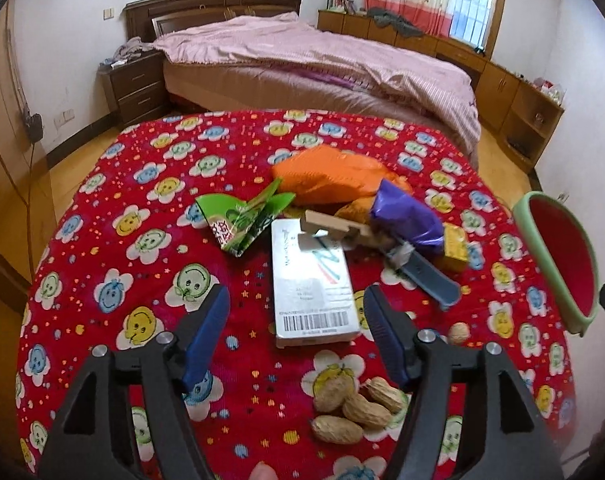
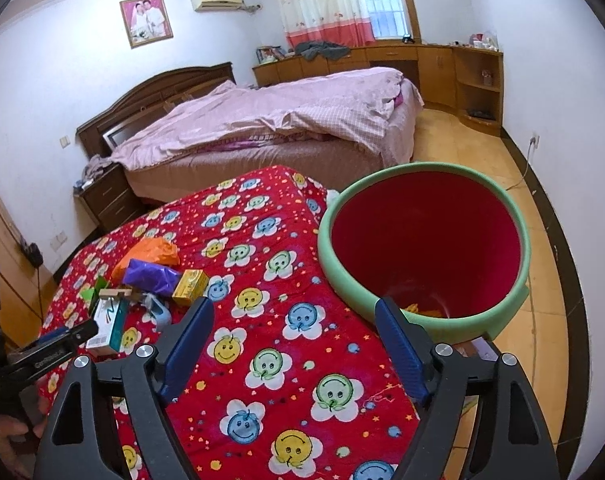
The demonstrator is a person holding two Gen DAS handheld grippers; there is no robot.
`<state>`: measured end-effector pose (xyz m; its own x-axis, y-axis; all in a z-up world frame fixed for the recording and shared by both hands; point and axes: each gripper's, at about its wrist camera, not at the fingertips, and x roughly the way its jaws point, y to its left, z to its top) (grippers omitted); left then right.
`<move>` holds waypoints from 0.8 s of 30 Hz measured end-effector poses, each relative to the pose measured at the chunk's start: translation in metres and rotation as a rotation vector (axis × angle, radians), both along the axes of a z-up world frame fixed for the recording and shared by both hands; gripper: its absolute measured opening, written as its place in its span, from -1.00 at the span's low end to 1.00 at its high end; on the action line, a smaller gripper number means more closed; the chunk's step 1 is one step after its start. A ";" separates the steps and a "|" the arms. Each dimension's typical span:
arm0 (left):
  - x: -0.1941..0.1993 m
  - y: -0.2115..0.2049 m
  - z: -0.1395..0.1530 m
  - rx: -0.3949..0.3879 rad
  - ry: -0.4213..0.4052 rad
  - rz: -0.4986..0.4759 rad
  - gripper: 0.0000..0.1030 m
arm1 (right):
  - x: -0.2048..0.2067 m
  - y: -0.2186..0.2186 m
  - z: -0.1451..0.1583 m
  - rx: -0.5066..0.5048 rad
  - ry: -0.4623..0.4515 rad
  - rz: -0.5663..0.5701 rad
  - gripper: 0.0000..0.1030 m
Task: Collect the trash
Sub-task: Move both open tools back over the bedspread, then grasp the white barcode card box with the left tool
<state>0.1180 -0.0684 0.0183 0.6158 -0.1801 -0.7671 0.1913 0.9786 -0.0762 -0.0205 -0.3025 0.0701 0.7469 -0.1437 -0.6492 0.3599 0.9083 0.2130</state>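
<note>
So both tongs are held spread: left gripper (image 1: 296, 304) around the box (image 1: 312, 280), right gripper (image 2: 294, 320) beside the bin (image 2: 422, 320).

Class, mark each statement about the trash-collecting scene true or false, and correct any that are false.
1. Both grippers are open and hold nothing. True: the left gripper and the right gripper both have their jaws spread apart.
2. The bin is blue inside. False: the bin has a green rim and a red inside.
3. Several peanuts lie on the red cloth near the left gripper. True.
4. The white box stands upright on its end. False: it lies flat on the cloth, barcode toward the camera.
5. The orange bag is already in the bin. False: it lies on the cloth beside the purple wrapper.
</note>
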 end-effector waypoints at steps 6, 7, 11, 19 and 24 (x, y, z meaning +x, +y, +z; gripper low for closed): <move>0.018 -0.003 -0.017 0.002 0.033 -0.003 0.36 | 0.013 0.003 -0.009 0.004 0.025 0.019 0.62; 0.021 -0.003 -0.017 -0.006 0.035 -0.004 0.36 | 0.015 0.003 -0.010 0.006 0.029 0.022 0.62; 0.028 -0.009 -0.021 0.009 0.045 -0.005 0.37 | 0.022 0.005 -0.017 0.012 0.046 0.039 0.62; 0.032 -0.015 -0.033 0.016 0.069 -0.009 0.29 | 0.030 0.009 -0.022 0.019 0.057 0.063 0.62; 0.028 -0.009 -0.028 -0.030 0.058 -0.031 0.00 | 0.031 0.012 -0.021 0.016 0.058 0.075 0.62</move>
<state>0.1461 -0.0770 -0.0096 0.5638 -0.2218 -0.7956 0.2163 0.9693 -0.1170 0.0109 -0.2901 0.0493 0.7161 -0.0779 -0.6936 0.3033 0.9298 0.2087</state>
